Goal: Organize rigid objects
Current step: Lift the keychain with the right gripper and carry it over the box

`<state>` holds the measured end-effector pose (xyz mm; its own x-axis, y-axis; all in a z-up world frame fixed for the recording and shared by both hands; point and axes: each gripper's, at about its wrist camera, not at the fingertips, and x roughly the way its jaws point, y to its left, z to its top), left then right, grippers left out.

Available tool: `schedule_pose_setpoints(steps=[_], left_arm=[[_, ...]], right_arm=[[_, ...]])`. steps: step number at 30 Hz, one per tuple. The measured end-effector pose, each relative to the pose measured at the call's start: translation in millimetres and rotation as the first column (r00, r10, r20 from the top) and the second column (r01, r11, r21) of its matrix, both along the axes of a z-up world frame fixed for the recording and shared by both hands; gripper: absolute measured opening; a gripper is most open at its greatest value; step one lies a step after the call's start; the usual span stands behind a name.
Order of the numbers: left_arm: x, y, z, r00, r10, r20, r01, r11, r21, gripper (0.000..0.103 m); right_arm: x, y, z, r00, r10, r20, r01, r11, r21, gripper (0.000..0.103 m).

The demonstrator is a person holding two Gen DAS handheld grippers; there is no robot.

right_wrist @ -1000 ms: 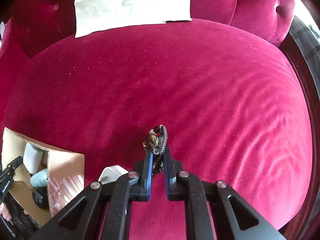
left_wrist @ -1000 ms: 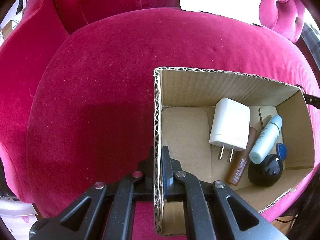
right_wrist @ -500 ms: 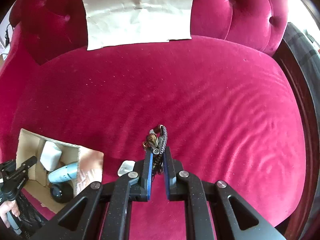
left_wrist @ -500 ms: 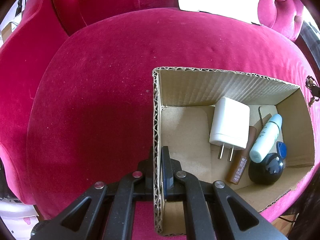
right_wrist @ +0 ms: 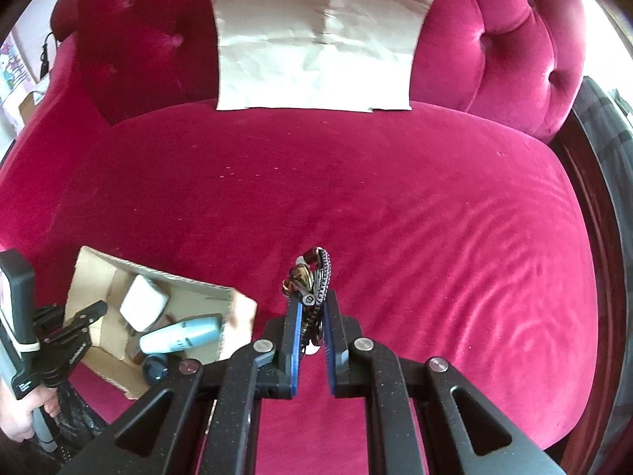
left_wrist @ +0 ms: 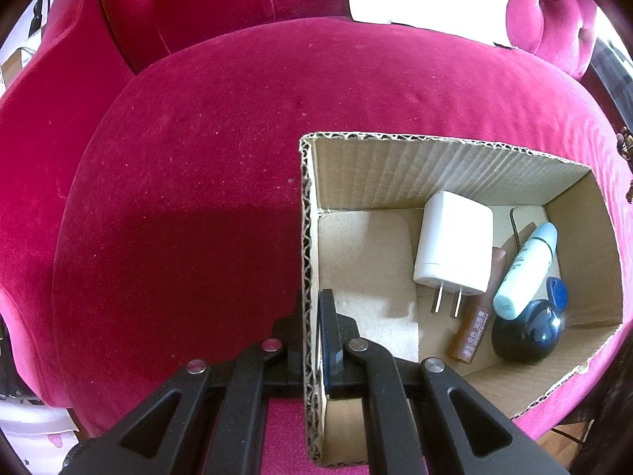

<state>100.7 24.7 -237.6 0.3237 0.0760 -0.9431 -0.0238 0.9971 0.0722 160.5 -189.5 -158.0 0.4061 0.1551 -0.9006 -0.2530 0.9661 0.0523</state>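
Note:
An open cardboard box (left_wrist: 447, 166) sits on a pink velvet sofa seat (left_wrist: 198, 158). Inside lie a white plug charger (left_wrist: 453, 247), a light blue bottle (left_wrist: 524, 271), a brown tube (left_wrist: 472, 332) and a dark round object (left_wrist: 528, 332). My left gripper (left_wrist: 312, 301) is shut on the box's left wall. My right gripper (right_wrist: 312, 299) is shut on a keychain (right_wrist: 312, 273) with a braided cord and metal bits, held above the seat to the right of the box (right_wrist: 99, 269). The keychain shows at the right edge of the left wrist view (left_wrist: 625, 146).
A sheet of brown paper (right_wrist: 316, 43) leans on the tufted sofa back (right_wrist: 510, 19). The sofa's dark wooden frame (right_wrist: 593, 198) runs along the right. The hand holding the left gripper (right_wrist: 23, 403) shows at the lower left.
My right gripper has lifted and pulled back with the keychain, so more of the sofa and box shows. The left gripper stays clamped on the box wall.

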Motion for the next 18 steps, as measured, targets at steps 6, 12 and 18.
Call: schedule_pose_setpoints(steps=[6,12,18], left_arm=[[0,-1,-2,1.0,-0.001,0.001,0.001,1.0,-0.001,0.004],[-1,1,-2,1.0,-0.002,0.003,0.002,1.0,-0.004,0.004],[-1,3,-3,1.0,-0.001,0.005,0.001,1.0,-0.007,0.004]], right_arm=[[-9,22,6,0.999,0.052,-0.002,-0.052,0.999,0.007,0.008],[-20,45,7,0.995,0.103,-0.014,-0.103,0.995,0.015,0.008],[-29,69,6,0.987,0.156,-0.02,-0.156,0.987,0.027,0.008]])
